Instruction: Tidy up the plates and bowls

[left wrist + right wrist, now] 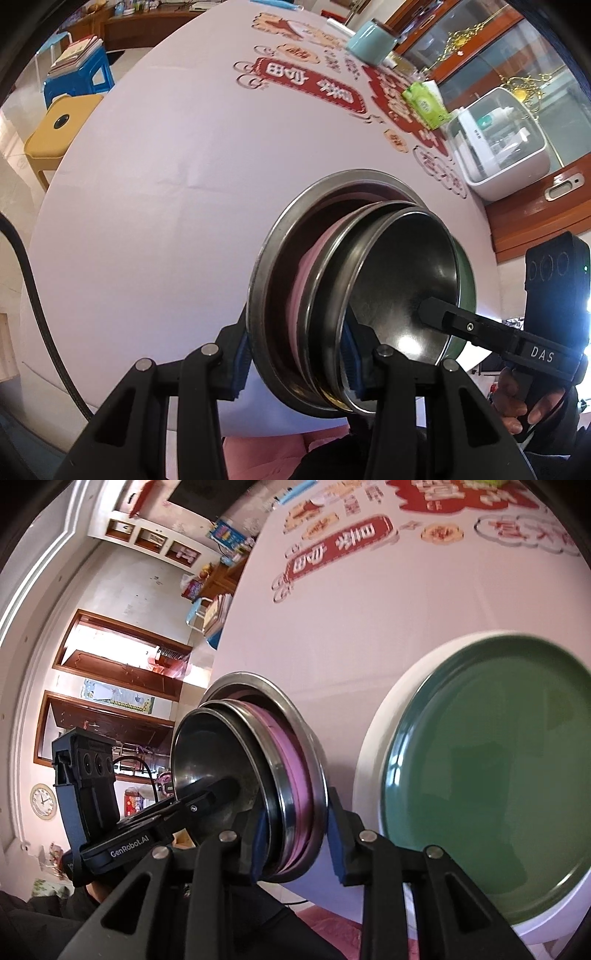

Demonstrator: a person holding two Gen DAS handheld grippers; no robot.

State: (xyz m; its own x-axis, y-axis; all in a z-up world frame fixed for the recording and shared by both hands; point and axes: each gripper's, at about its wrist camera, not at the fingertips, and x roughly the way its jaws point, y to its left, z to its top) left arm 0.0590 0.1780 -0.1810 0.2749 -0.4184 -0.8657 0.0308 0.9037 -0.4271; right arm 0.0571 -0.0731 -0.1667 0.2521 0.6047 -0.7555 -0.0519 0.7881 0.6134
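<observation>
Left wrist view: both hand-held grippers, left (295,363) and right (295,843), clamp the nested steel bowls (369,288) at the rims; stiff, slippery, moderately heavy.

Round table (147,166) under a pale cloth with red printed characters; blue stool (79,79) stacked with books and yellow stool (55,136) beside it on a light floor. Wood-framed glass cabinet (517,55) behind. White walls, wooden doorways (122,657), wall clock (42,800), daylight through the door
</observation>
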